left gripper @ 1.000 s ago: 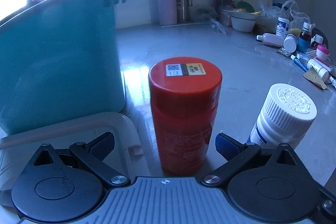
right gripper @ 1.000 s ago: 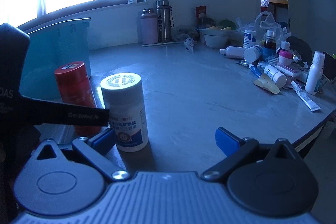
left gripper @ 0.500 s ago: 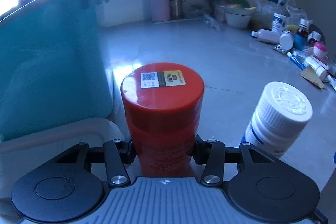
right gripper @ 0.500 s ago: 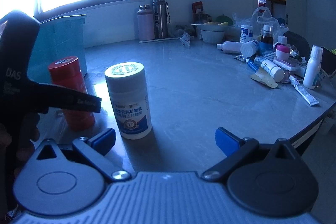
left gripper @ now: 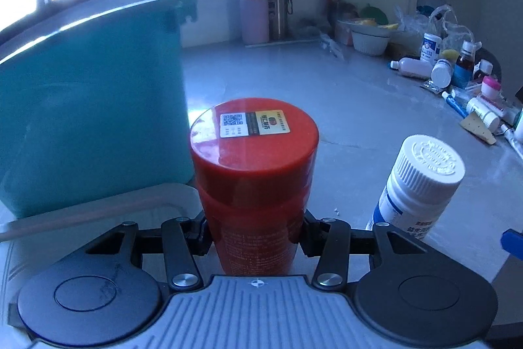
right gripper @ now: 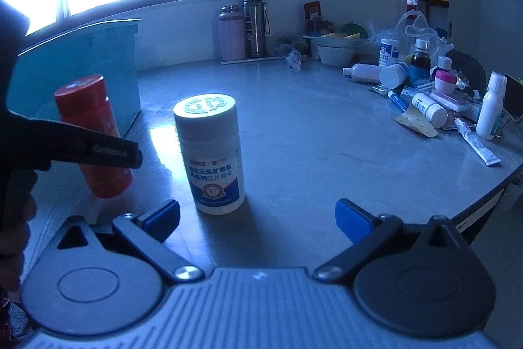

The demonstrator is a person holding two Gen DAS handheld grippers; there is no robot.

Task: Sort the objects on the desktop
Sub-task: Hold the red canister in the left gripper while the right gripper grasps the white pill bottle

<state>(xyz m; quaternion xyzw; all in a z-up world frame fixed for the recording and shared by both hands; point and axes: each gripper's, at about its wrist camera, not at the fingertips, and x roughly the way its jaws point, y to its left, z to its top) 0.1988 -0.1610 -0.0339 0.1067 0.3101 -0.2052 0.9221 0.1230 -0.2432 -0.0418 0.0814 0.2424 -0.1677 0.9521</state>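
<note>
My left gripper [left gripper: 254, 239] is clamped on the red cylindrical plastic jar [left gripper: 254, 185], both fingers pressed against its lower body, and the jar stands upright between them with a QR-code sticker on its flat lid. From my right camera the same jar appears tilted, and I cannot tell whether its base touches the grey tabletop [left gripper: 327, 100]. To the right of the left gripper, just beside it, a white plastic pill bottle with a ribbed cap and blue label [left gripper: 416, 182] stands upright. Ahead and to the left is a tall teal plastic bin [left gripper: 91, 120], with a pale lid-like rim [left gripper: 98, 211] in front of it.

My right gripper [right gripper: 258, 218] is spread wide with nothing between its blue pads [right gripper: 163, 215]. The white bottle [right gripper: 210, 152] stands just ahead of its left finger, apart from it. A scatter of medicine bottles and tubes [right gripper: 434, 94] lies far ahead to the right.
</note>
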